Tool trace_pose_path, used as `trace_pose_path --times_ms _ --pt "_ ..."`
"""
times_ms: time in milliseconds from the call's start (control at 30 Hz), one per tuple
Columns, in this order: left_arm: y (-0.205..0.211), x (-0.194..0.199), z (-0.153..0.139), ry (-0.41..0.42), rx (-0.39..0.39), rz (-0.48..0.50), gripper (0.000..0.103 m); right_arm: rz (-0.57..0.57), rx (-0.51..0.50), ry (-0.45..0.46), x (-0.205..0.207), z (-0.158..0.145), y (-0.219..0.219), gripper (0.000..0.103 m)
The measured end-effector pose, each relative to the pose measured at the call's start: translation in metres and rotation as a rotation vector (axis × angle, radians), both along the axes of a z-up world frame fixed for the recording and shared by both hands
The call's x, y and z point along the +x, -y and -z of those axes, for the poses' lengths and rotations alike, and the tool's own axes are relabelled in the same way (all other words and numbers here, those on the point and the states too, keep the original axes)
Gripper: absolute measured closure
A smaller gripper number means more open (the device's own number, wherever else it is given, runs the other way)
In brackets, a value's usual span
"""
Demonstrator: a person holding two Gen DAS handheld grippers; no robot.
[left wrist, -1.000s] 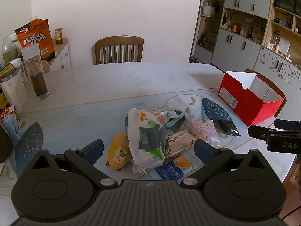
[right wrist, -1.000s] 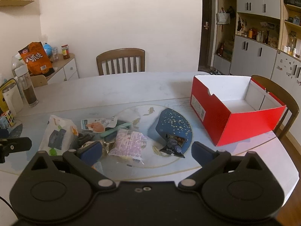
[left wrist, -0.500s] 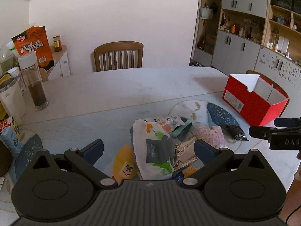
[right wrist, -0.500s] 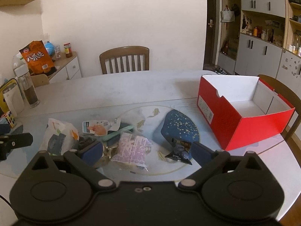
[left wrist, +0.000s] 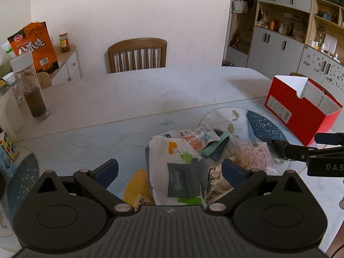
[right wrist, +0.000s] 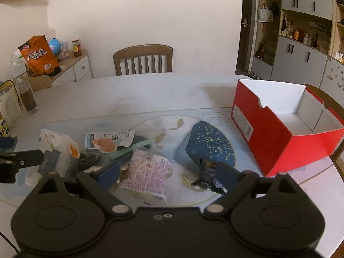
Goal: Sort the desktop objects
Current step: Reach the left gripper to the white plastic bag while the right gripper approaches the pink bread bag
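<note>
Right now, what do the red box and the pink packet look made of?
Red box: looks like cardboard, matte red outside, plain white inside, with folded flaps and a cut notch. Pink packet: probably thin plastic film, translucent, glossy, crinkled, with a printed barcode.

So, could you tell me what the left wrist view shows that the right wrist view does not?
Only the left wrist view shows the yellow-orange packet beside the white bag. Only the right wrist view shows the box floor, bare where visible, and the blue globe. Both show the red box, pink packet, wooden chair, and both grippers, left and right, open and holding nothing; the right's jaws have just been closing slightly.
</note>
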State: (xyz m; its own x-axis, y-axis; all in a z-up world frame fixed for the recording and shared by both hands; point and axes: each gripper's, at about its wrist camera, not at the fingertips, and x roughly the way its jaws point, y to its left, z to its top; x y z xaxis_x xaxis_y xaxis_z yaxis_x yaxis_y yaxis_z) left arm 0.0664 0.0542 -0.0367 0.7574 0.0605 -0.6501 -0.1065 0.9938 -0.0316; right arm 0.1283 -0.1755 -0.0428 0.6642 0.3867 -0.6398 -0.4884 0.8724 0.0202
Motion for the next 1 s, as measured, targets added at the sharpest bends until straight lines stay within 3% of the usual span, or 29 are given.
trace_pose_path --times_ms 467,733,1000 --pt "-0.003 0.029 0.02 -0.035 0.0 -0.044 0.001 -0.038 -0.022 -0.08 0.034 0.033 -0.031 0.013" --pt "-0.006 0.038 0.029 -0.059 0.0 -0.05 0.013 -0.045 -0.042 -0.121 0.047 0.046 -0.043 0.014" --pt "-0.004 0.042 0.033 -0.074 0.009 -0.04 0.034 -0.05 -0.066 -0.151 0.051 0.054 -0.051 0.022"
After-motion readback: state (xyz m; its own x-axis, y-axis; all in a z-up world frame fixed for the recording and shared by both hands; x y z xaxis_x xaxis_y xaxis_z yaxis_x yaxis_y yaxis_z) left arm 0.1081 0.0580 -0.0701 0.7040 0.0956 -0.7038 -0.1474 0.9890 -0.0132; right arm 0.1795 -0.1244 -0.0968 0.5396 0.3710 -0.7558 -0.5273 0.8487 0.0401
